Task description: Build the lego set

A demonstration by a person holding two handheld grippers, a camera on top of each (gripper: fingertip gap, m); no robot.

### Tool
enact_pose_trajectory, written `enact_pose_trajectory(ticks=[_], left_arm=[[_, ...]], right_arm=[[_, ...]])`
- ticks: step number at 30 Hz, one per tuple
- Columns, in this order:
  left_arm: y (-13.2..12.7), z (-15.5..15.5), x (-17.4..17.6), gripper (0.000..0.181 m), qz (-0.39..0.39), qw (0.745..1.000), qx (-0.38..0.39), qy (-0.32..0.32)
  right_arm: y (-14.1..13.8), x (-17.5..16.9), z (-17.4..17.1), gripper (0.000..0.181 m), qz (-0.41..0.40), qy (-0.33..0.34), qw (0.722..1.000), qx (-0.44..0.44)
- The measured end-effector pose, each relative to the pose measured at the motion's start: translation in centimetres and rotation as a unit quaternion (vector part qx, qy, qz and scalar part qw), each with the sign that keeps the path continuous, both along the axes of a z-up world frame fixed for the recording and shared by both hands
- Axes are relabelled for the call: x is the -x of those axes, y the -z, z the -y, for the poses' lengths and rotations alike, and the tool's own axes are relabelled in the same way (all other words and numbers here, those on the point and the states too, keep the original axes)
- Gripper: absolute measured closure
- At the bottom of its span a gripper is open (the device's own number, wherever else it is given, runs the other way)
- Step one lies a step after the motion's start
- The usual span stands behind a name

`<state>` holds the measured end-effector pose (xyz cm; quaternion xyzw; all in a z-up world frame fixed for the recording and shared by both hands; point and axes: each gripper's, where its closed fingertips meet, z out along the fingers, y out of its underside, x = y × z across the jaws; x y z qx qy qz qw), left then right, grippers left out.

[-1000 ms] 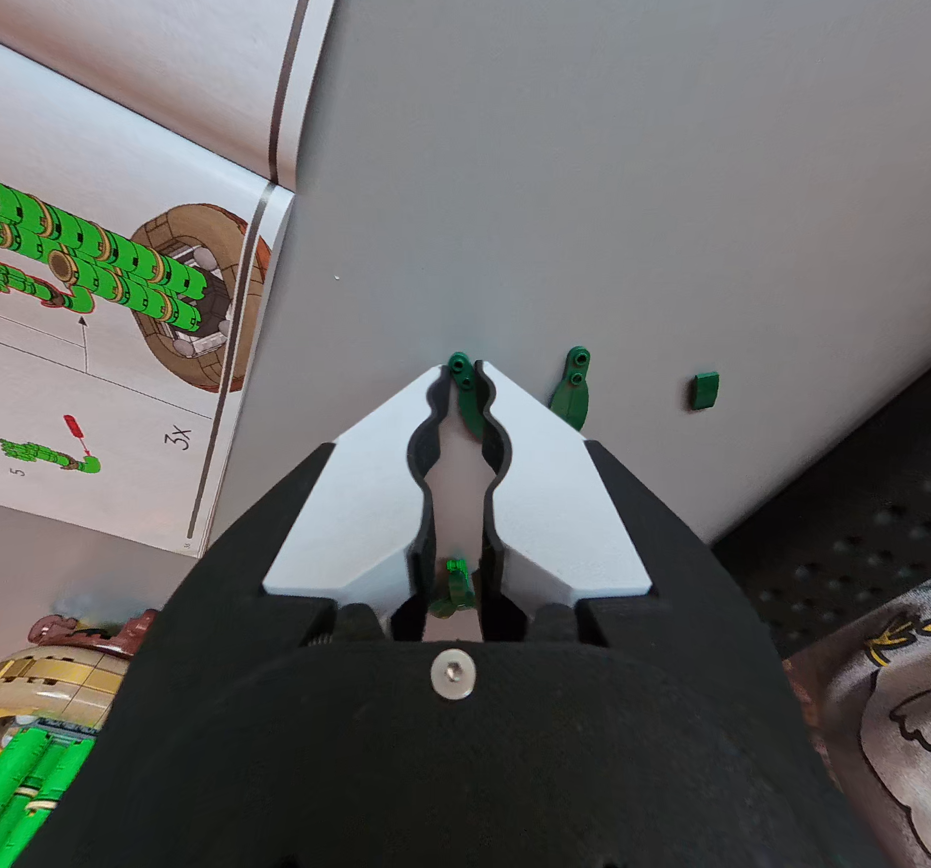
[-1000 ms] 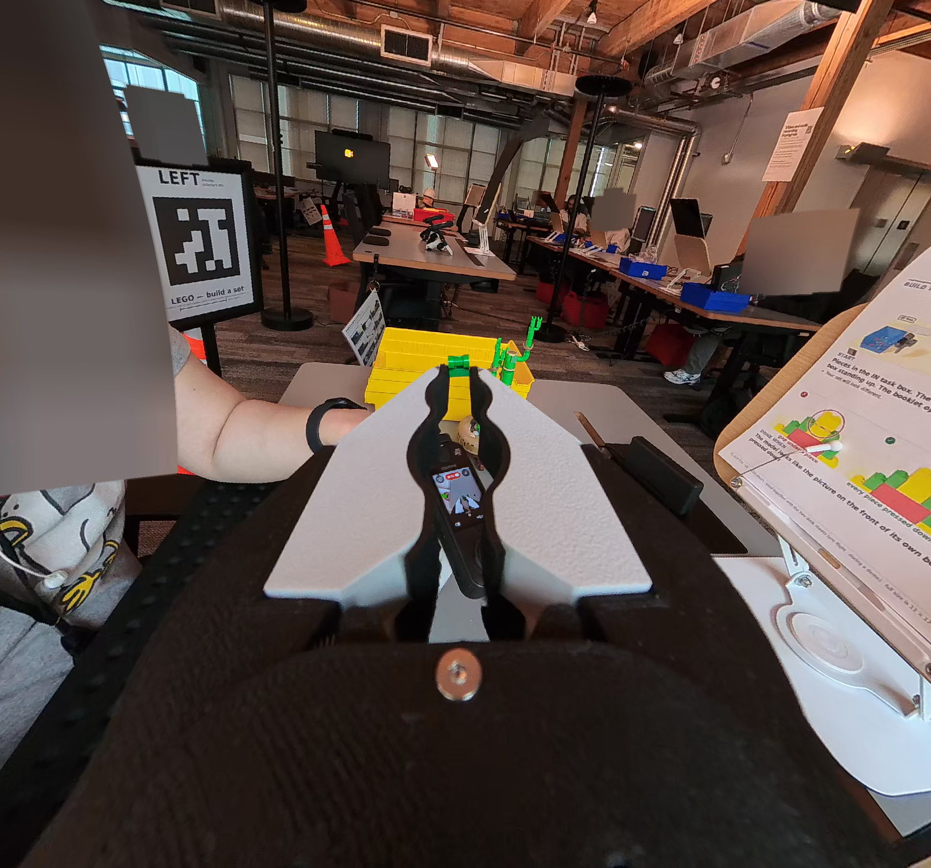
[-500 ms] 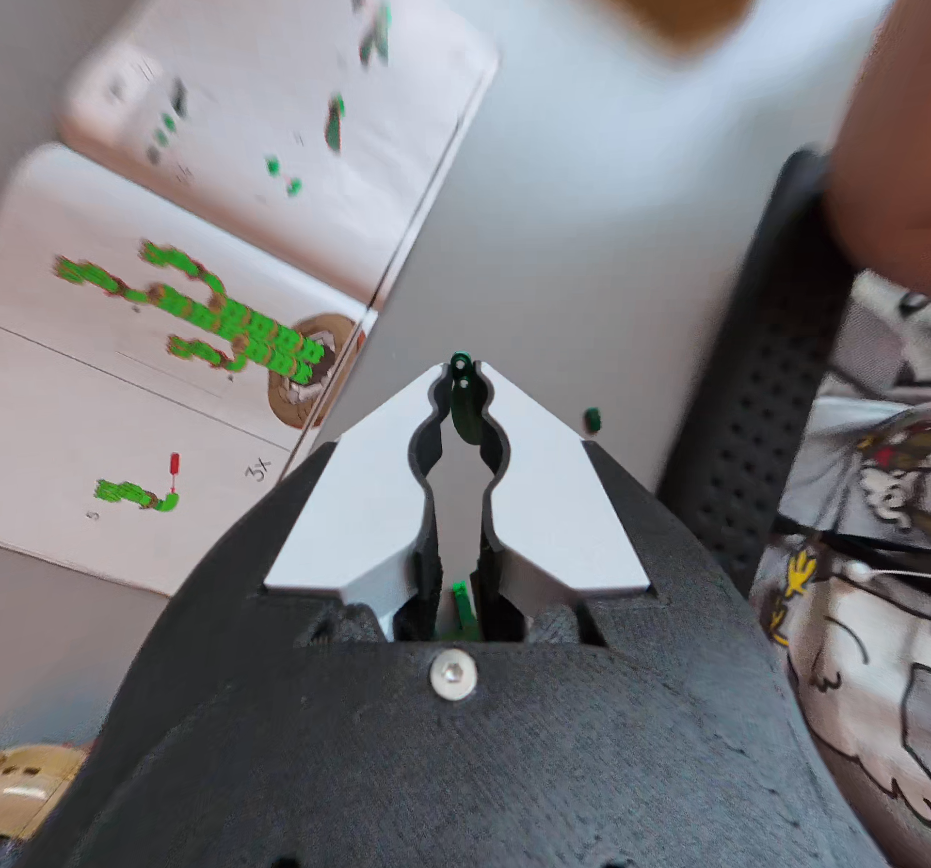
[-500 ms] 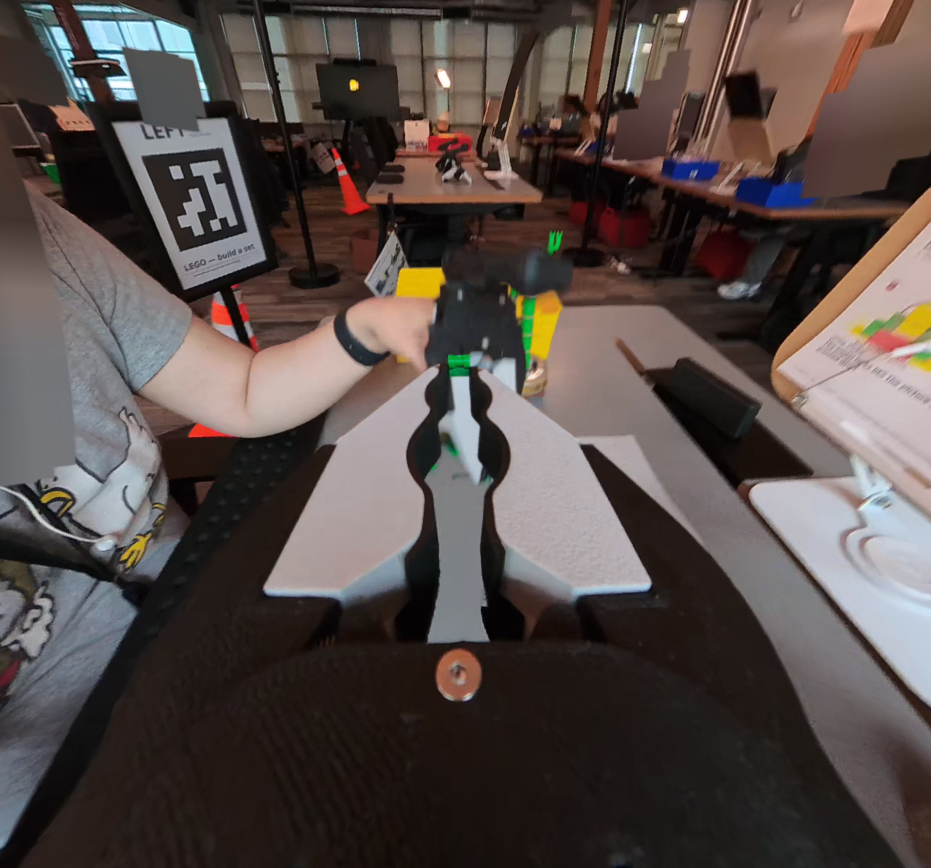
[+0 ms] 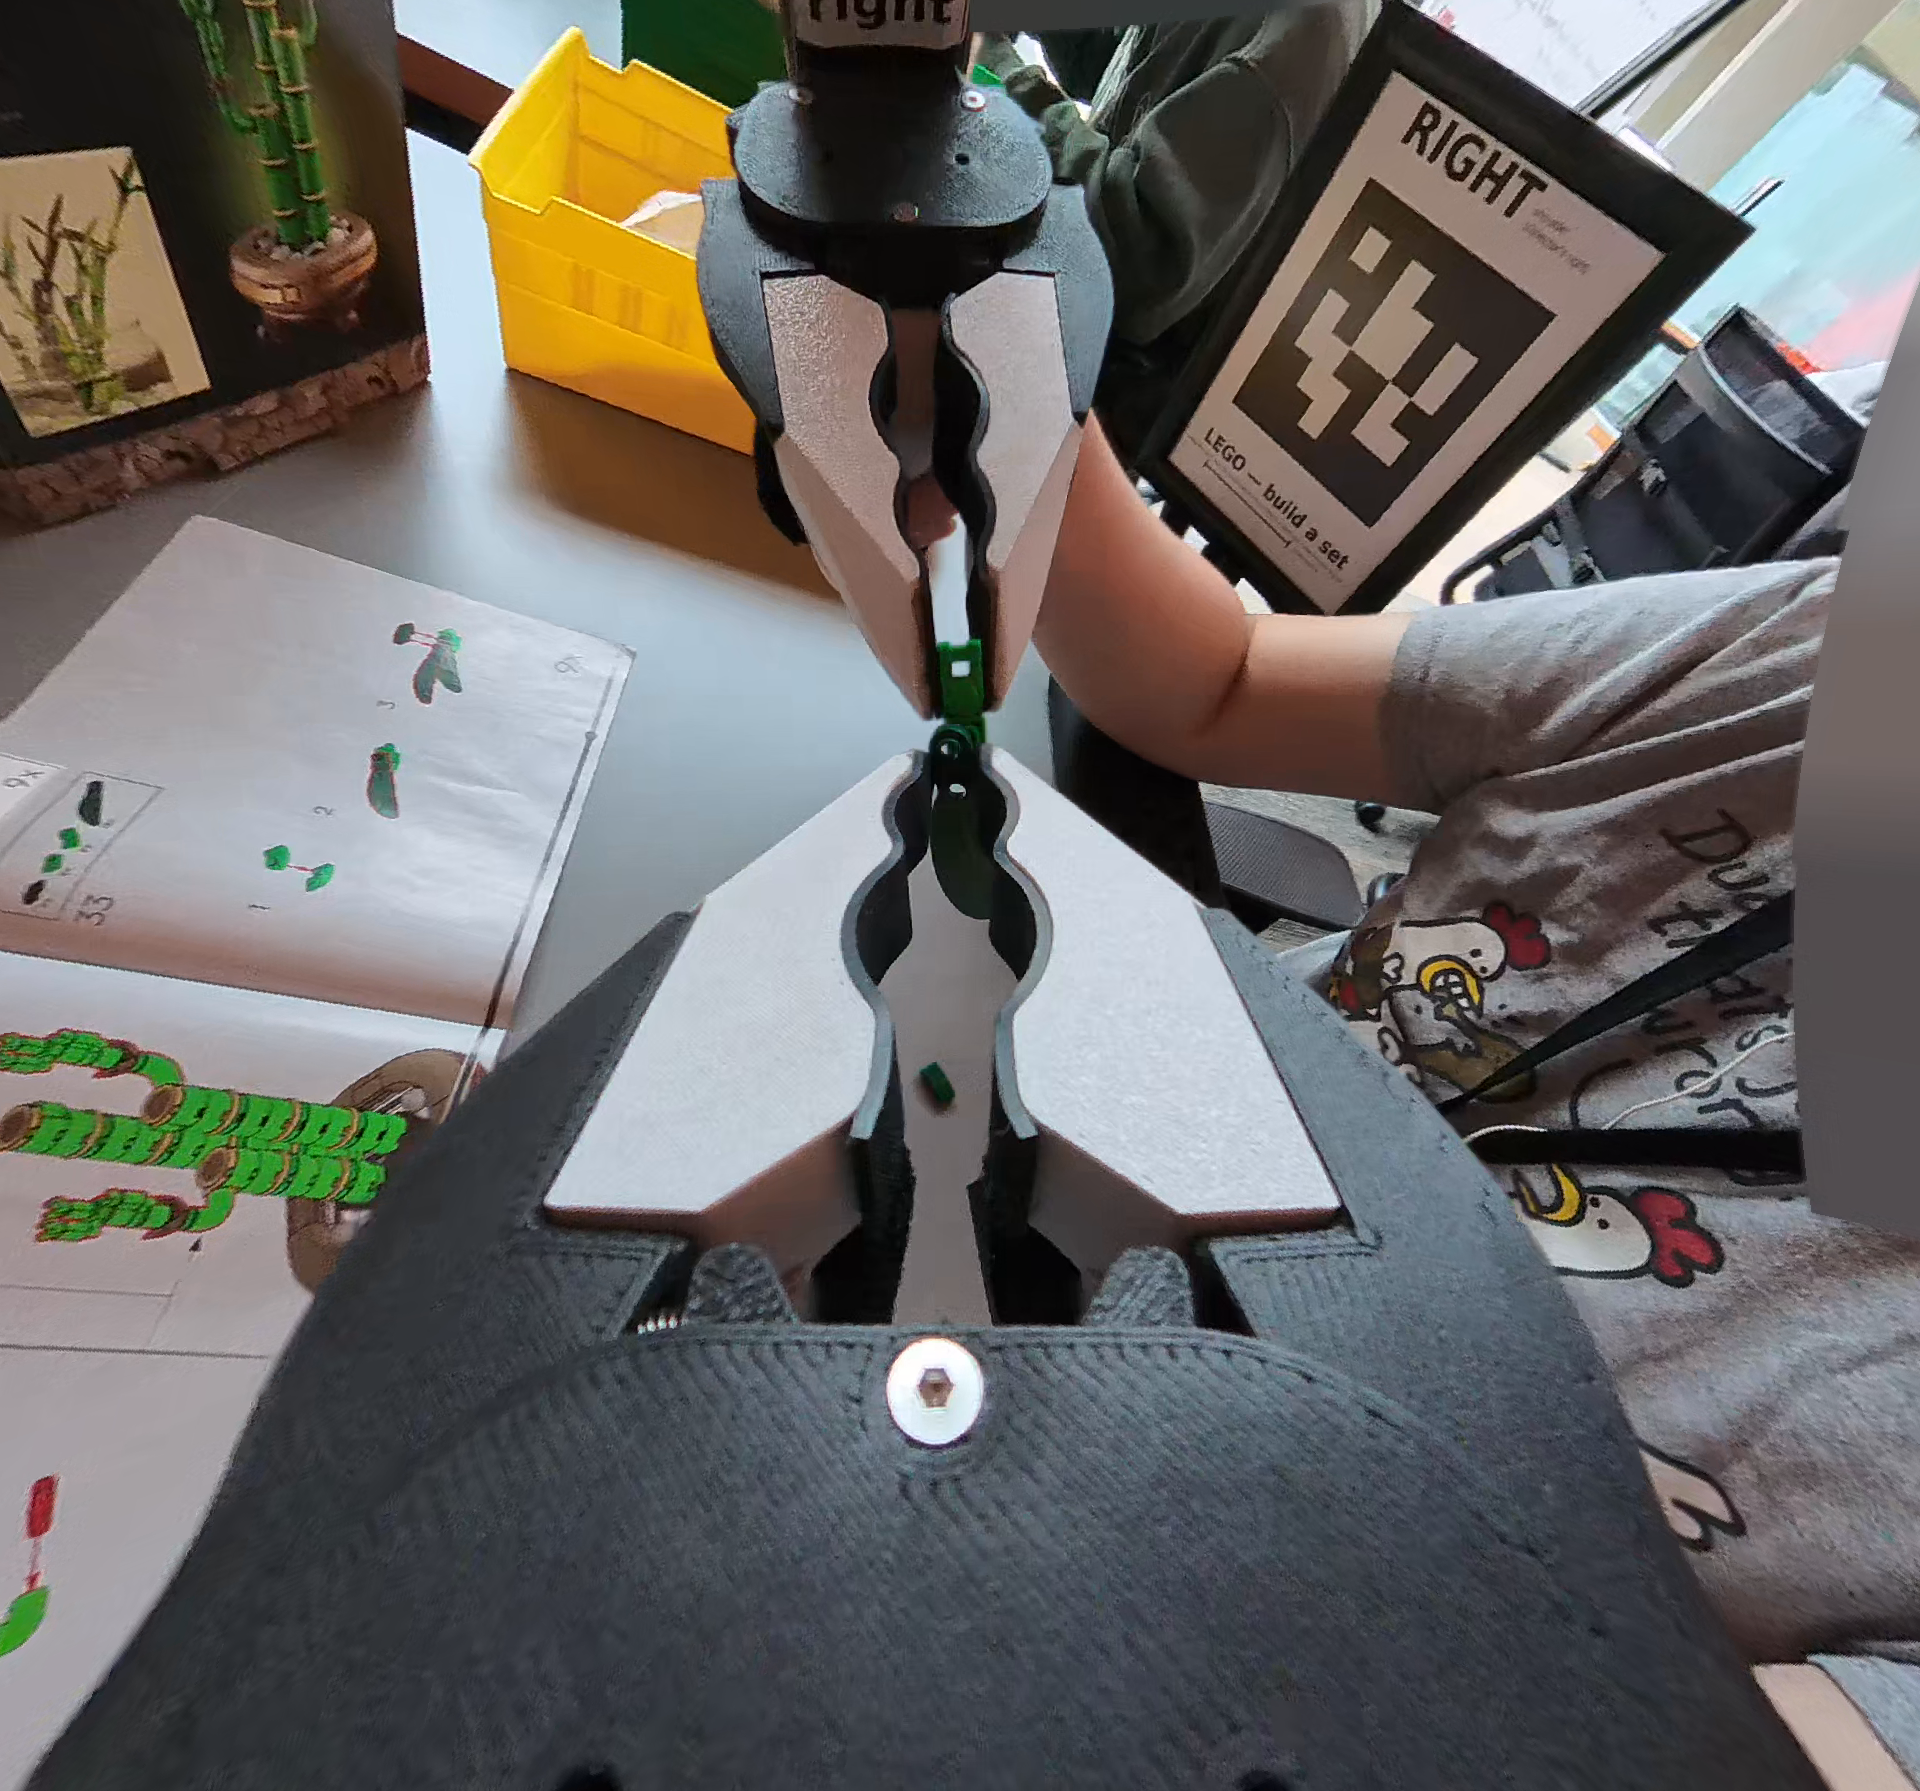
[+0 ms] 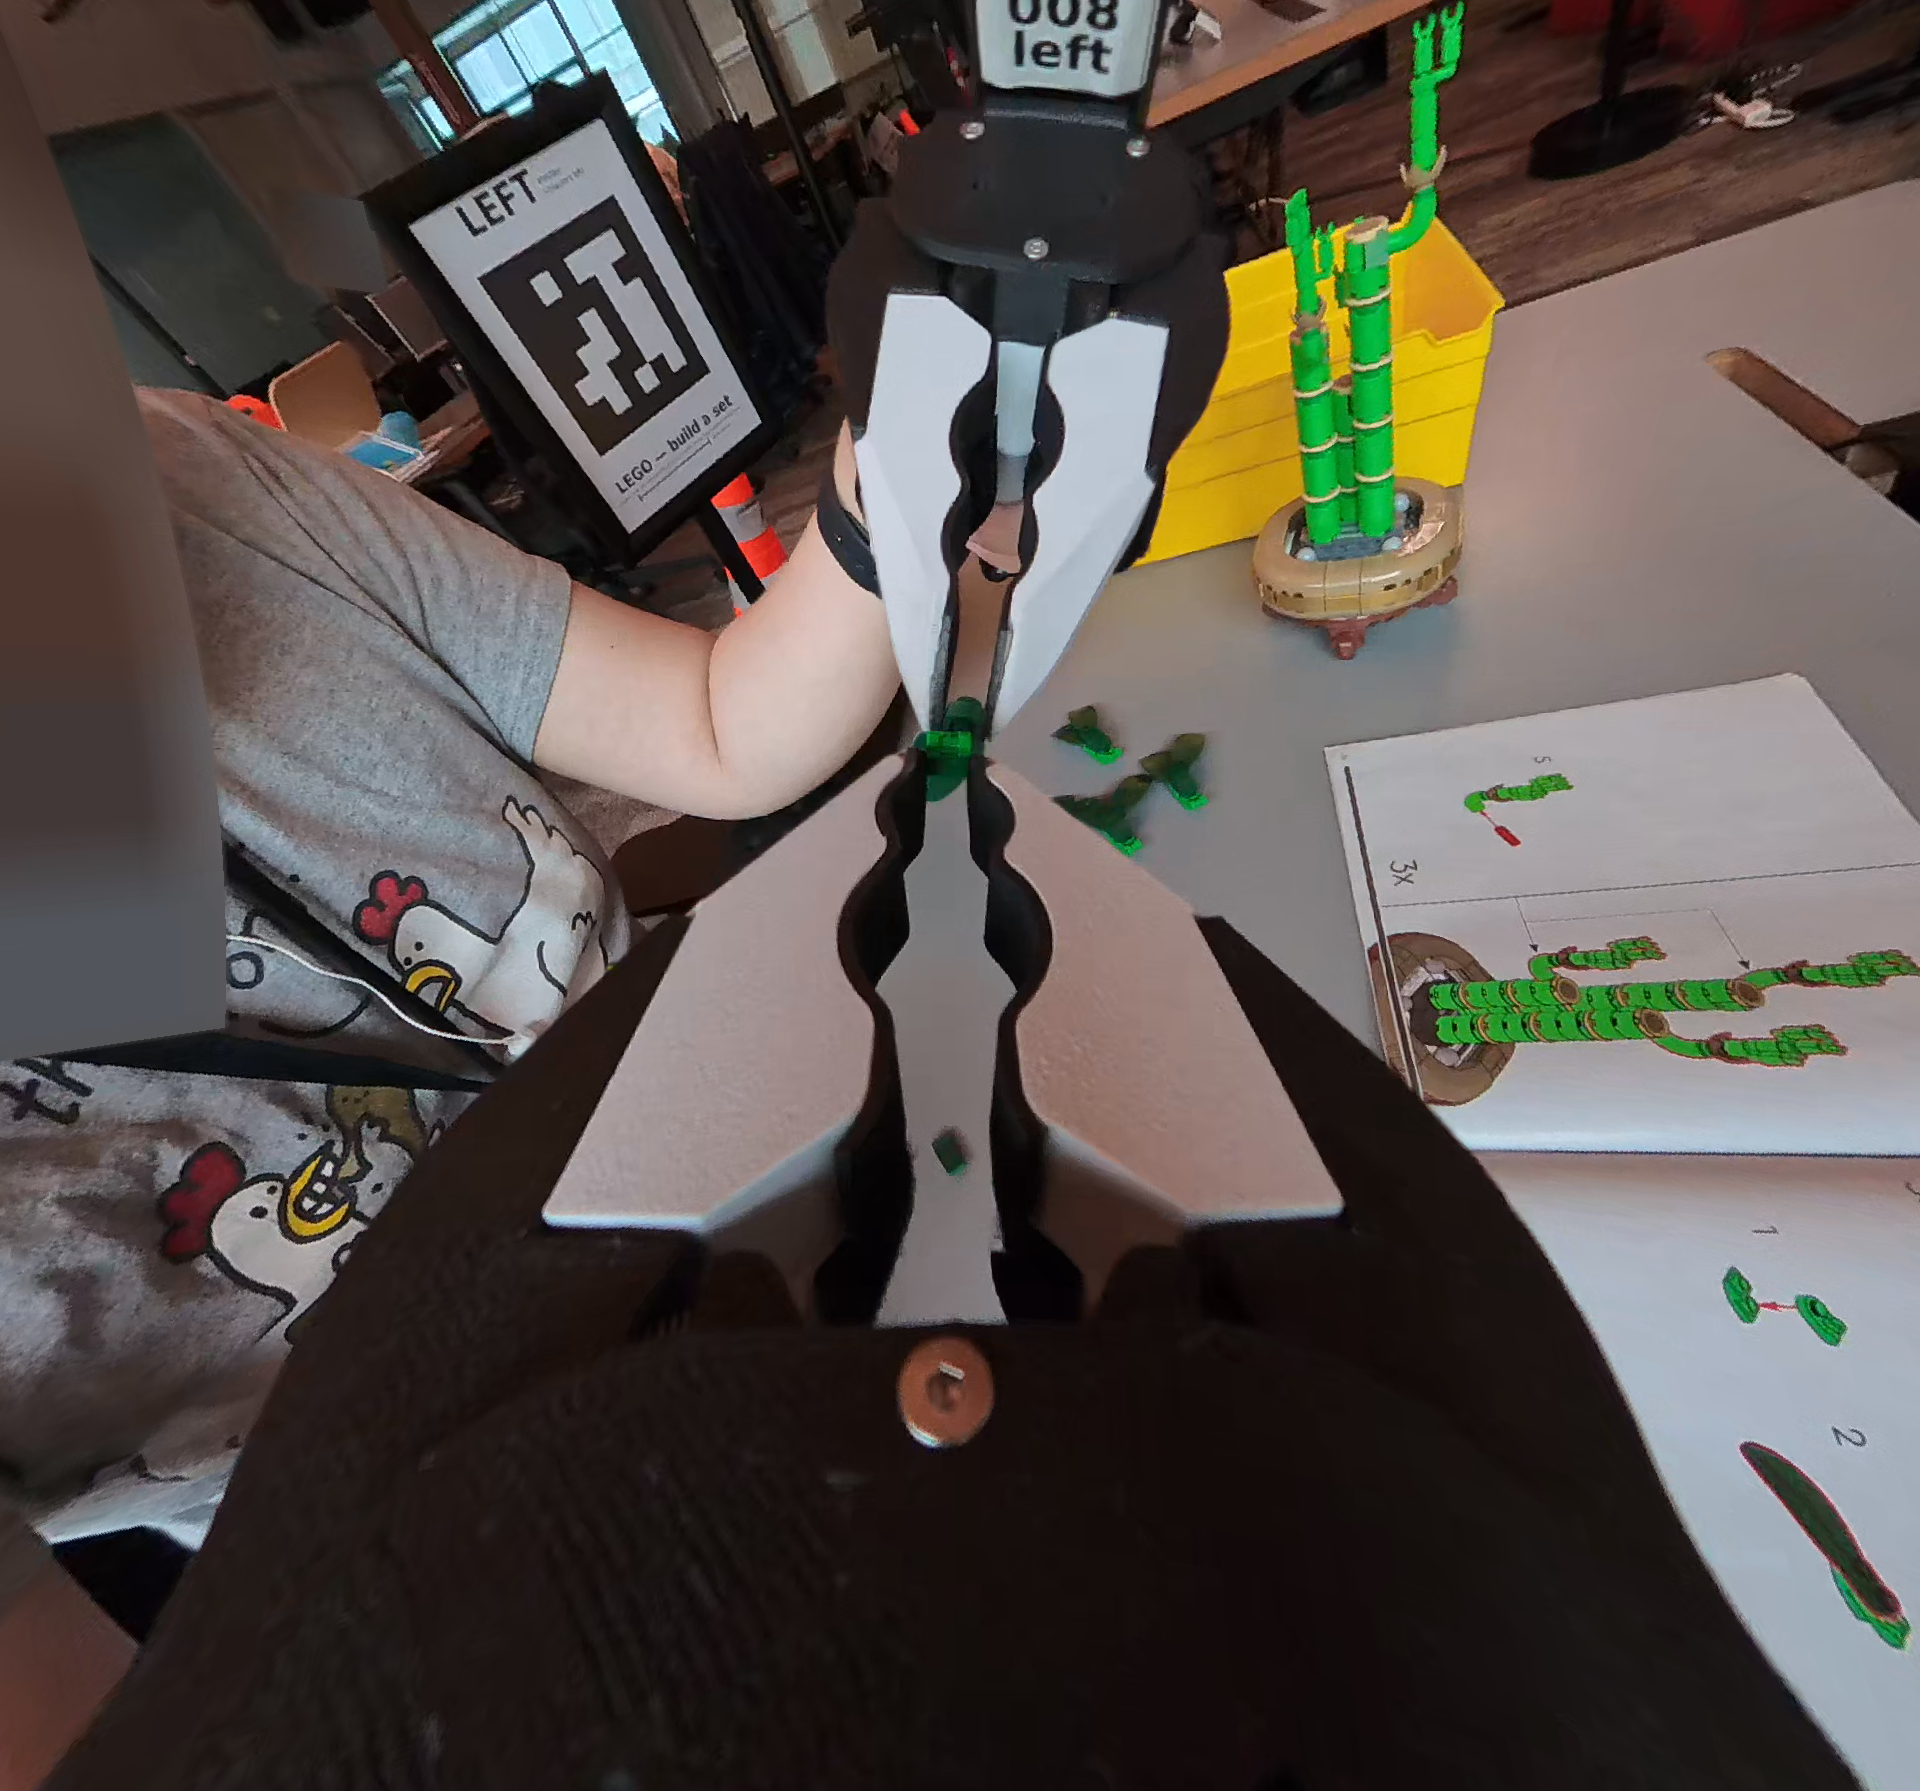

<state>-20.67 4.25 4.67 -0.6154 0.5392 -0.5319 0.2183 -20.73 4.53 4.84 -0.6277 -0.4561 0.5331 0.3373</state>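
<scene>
My left gripper (image 5: 954,777) is shut on a dark green leaf piece (image 5: 961,858), held above the table. My right gripper (image 5: 958,694) comes in from the top, shut on a small bright green piece (image 5: 958,673). The two pieces touch tip to tip between the grippers. In the right wrist view, my right gripper (image 6: 945,773) holds the bright green piece (image 6: 940,742) against the tip of the left gripper (image 6: 961,702). A half-built bamboo model (image 6: 1351,453) stands in a tan pot at the back right.
Several leaf assemblies (image 6: 1127,780) lie on the grey table (image 6: 1610,515). A small dark green tile (image 5: 935,1085) lies below the grippers. The open instruction booklet (image 5: 270,754), a yellow bin (image 5: 582,214), the set's box (image 5: 187,183) and a person's arm (image 5: 1174,661) surround the work area. The tips of both grippers are at nearly the same place. Left tips and right tips are each some 20 cm from the small dark green tile (image 5: 935,1085). It turns up in the right wrist view (image 6: 953,1146) as well.
My left gripper lifted the leaf off the table and swung up to face the right gripper. The right gripper tilted down and moved in until the two pieces met.
</scene>
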Motion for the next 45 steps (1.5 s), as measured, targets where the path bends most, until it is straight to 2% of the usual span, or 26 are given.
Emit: enact_pose_trajectory(ticks=[13,23,35,45], left_arm=[[0.7,0.5,-0.2,0.175,-0.013,0.999,0.030,0.019],[1.3,0.1,-0.2,0.175,-0.032,0.999,0.011,0.005],[2.3,0.3,-0.3,0.175,-0.060,0.998,-0.022,0.007],[1.8,-0.1,-0.3,0.175,-0.045,0.999,-0.002,-0.004]], right_arm=[[0.9,0.1,0.3,0.175,0.037,-0.002,0.999,0.004],[1.5,0.2,0.0,0.175,0.059,0.017,0.998,0.031],[2.7,0.4,0.2,0.175,0.090,0.009,0.995,0.033],[2.2,0.3,-0.3,0.175,0.066,0.015,0.997,0.039]])
